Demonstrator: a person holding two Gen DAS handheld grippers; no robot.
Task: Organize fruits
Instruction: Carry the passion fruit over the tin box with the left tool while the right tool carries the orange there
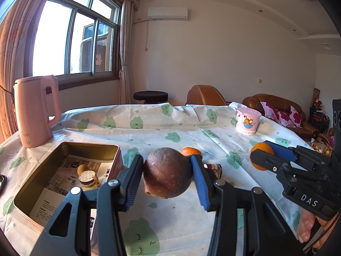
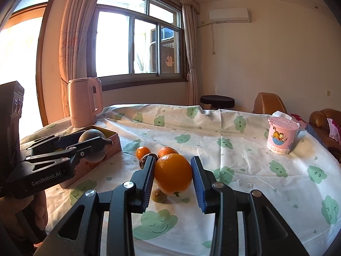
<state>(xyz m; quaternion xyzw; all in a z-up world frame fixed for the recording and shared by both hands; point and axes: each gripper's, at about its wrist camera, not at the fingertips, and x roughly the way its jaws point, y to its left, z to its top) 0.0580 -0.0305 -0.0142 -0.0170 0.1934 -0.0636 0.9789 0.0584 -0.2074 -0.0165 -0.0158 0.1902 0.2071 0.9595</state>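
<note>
Left claw (image 1: 167, 177) is clamped on the brown mangosteen (image 1: 167, 172), held clear above the table (image 1: 191, 123), just right of the tin box (image 1: 64, 170). Right claw (image 2: 173, 176) is closed on the big orange (image 2: 173, 173), also lifted, over the loose pile: two small oranges (image 2: 143, 152) and a dark fruit at the far side, plus a small brownish one under the orange, hard to identify from here. My read is that both fruits go into the box, left one first. Swing the mangosteen left over the box opening, lower it close to the paper liner before you release, and land it away from the two small items (image 1: 88, 176) already sitting inside so it doesn't roll onto them. Keep the pads square on the fruit; it's round and could slip if you tilt. Both claws point forward and roughly level, the right one sitting right and slightly far of the left; hold it there until the left is clear.
</note>
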